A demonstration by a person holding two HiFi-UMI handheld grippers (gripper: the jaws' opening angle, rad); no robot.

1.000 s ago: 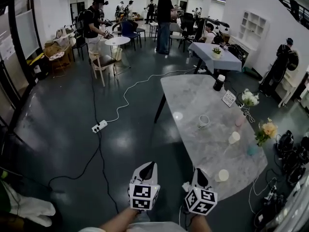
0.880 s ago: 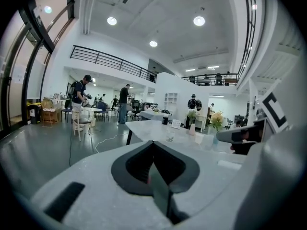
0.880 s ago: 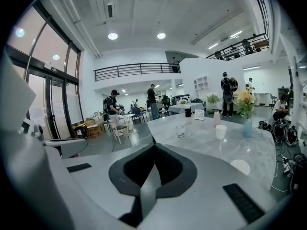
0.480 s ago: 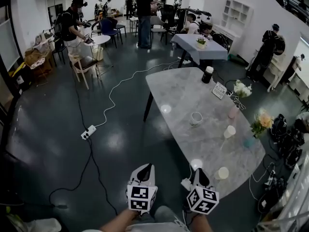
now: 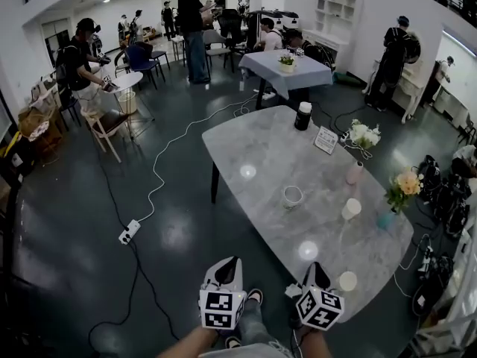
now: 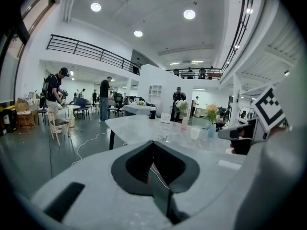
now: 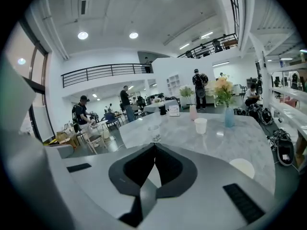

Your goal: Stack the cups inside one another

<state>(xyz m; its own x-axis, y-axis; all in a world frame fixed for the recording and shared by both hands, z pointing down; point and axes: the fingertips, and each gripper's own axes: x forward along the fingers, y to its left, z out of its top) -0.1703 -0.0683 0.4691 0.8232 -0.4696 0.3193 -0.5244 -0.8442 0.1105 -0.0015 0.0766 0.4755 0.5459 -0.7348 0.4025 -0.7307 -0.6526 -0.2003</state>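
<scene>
Grippers both closed and empty: left gripper [image 5: 232, 261] and right gripper [image 5: 317, 267] near marble table [image 5: 253, 144].

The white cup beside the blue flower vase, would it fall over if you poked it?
Probably, if poked high: the white cup stands upright, taller than wide. It looks thin and empty, so likely light and easy to lift. On the glossy table a low nudge might just slide it.

Right gripper [image 7: 154, 145] fingers [image 7: 138, 166] together; white cup [image 7: 200, 125] on table [image 7: 242, 139].
</scene>
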